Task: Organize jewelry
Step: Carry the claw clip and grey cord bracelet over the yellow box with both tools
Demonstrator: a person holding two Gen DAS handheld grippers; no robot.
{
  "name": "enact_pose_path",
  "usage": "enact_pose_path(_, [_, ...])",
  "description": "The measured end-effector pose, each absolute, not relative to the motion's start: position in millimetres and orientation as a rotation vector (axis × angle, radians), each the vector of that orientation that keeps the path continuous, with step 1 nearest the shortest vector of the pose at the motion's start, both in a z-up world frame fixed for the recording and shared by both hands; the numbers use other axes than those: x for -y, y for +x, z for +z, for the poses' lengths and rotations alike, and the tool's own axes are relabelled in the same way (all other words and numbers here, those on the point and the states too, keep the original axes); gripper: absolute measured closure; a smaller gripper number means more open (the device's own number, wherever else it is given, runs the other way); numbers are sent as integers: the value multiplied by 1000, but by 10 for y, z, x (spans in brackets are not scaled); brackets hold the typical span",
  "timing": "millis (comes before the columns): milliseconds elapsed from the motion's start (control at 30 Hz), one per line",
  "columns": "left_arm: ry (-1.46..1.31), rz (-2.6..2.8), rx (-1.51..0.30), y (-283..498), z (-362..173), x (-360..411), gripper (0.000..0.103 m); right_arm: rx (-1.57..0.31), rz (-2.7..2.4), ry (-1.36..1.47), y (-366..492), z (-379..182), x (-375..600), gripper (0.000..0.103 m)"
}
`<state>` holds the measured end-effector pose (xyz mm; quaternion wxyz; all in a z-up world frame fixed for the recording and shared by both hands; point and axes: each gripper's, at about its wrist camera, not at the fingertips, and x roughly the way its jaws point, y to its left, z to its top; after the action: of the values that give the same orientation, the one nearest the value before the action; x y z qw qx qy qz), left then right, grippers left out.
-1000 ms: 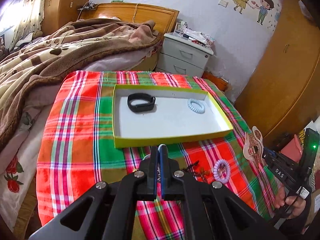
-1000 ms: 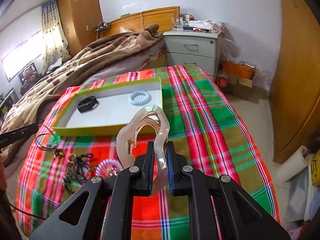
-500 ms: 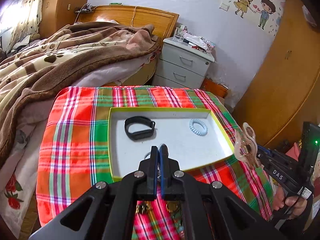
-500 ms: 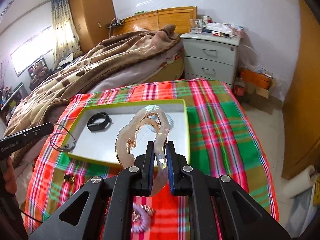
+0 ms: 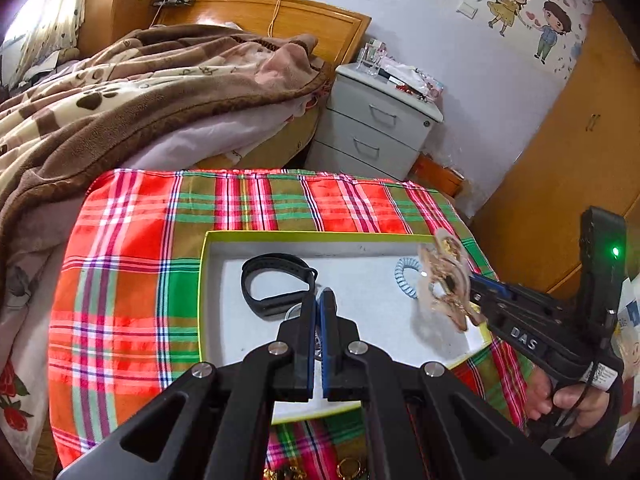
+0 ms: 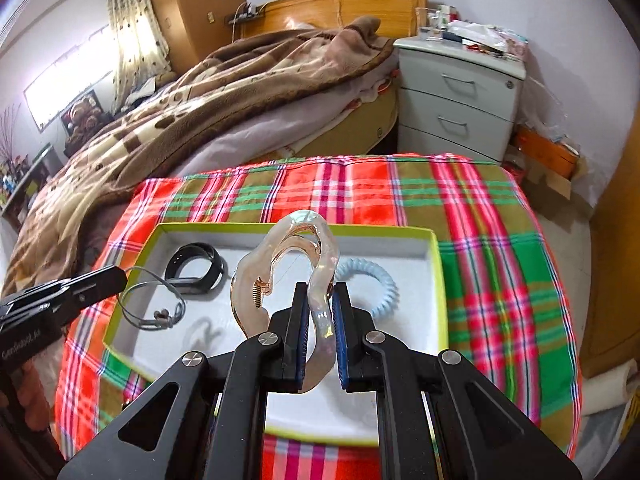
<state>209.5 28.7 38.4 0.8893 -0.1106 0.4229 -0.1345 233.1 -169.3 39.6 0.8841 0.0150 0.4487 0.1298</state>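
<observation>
A white tray with a yellow-green rim (image 5: 205,280) (image 6: 438,276) lies on the plaid cloth. In it are a black wristband (image 5: 276,284) (image 6: 196,268) and a light blue spiral hair tie (image 5: 406,280) (image 6: 378,288). My right gripper (image 6: 319,300) (image 5: 472,280) is shut on a clear pinkish hair claw clip (image 6: 280,272) (image 5: 448,280), held above the tray's right part. My left gripper (image 5: 319,300) (image 6: 120,278) is shut on a thin grey wire bracelet (image 6: 154,306), which hangs over the tray's left side.
The plaid cloth (image 5: 120,280) covers a small table beside a bed with a brown blanket (image 5: 140,92). A grey bedside cabinet (image 5: 380,128) stands behind. Gold jewelry pieces (image 5: 348,468) lie on the cloth in front of the tray.
Both grippers have moved forward and now hang over the tray. The left carries the wire bracelet, the right carries the claw clip.
</observation>
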Motion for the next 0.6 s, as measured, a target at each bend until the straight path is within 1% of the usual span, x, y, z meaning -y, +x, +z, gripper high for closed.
enact_pose_path(300, [-233,-238,-955,2236,83,-380,101,-1010,296,-16,2568,164,1523,91])
enact_pose_path(600, [-239,-205,-995,2296,-89,-442,101,-1036,284,-55,2692,71,1442,91])
